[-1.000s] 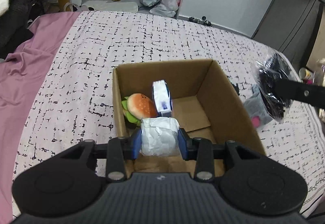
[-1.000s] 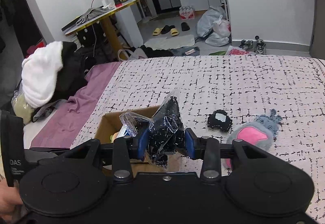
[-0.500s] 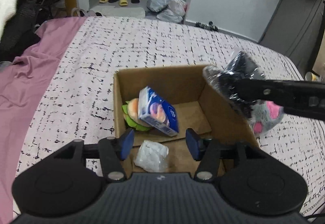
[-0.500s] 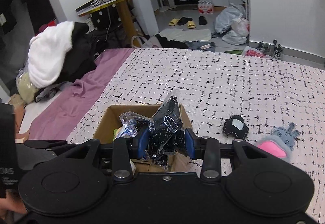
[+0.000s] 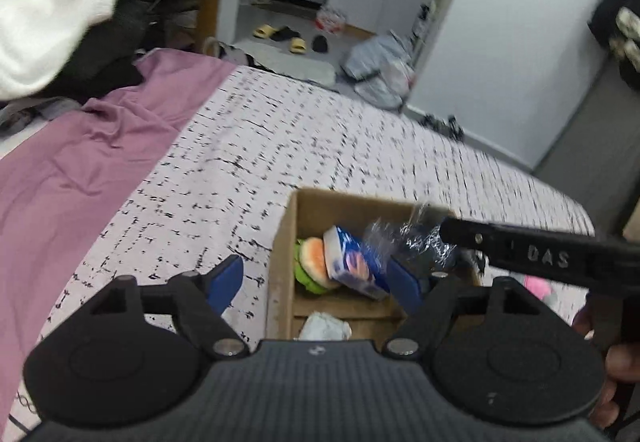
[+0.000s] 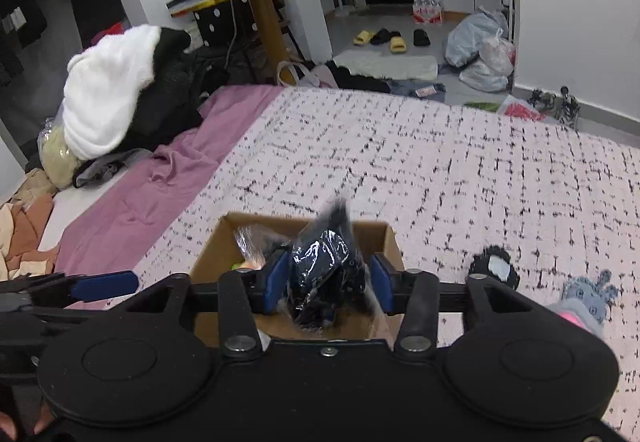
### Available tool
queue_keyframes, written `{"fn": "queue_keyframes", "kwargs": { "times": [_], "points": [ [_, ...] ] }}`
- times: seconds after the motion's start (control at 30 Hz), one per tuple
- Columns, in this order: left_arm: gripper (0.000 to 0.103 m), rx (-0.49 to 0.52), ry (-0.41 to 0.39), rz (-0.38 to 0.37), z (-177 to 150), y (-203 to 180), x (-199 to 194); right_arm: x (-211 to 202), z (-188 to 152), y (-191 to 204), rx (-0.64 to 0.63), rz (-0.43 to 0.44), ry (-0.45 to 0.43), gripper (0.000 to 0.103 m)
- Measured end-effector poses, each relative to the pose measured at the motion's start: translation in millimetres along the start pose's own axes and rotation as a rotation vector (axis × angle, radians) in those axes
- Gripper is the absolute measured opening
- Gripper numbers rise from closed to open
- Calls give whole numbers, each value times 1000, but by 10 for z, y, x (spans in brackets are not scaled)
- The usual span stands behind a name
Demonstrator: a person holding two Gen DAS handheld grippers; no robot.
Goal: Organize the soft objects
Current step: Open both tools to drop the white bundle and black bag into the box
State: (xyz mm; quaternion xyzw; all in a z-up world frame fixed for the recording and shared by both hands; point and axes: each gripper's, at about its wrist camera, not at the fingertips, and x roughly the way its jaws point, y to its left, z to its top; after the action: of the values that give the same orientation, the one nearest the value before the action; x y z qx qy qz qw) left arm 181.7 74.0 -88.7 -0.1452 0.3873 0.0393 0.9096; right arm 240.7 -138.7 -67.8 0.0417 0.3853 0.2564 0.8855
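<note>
the crinkly black plastic-wrapped bundle (image 6: pixel 326 274) sits over the cardboard box (image 6: pixel 224 242), light, soft, slippery; the right gripper (image 6: pixel 326 284) jaws have just been opening beside it. left gripper (image 5: pixel 320 282) spread, empty.

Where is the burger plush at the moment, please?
In the left wrist view, the burger plush lies inside the cardboard box, against its left wall, under the blue tissue pack.

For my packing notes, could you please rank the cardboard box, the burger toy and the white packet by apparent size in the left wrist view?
1. cardboard box
2. burger toy
3. white packet, partly hidden behind the gripper body, so its rank below the burger toy is unsure.
</note>
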Motion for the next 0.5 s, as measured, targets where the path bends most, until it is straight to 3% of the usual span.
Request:
{"fn": "queue_keyframes", "kwargs": {
  "times": [0.07,0.27,0.5],
  "points": [
    [80,-25,-13,7,23,29,-19,-43,11,-20,14,7,-10,69],
    [87,-66,-59,19,28,41,-74,-244,-9,-82,16,-2,-37,89],
    [90,-77,-81,6,56,-11,-132,-527,-122,-306,39,-31,-46,98]
  ]
}}
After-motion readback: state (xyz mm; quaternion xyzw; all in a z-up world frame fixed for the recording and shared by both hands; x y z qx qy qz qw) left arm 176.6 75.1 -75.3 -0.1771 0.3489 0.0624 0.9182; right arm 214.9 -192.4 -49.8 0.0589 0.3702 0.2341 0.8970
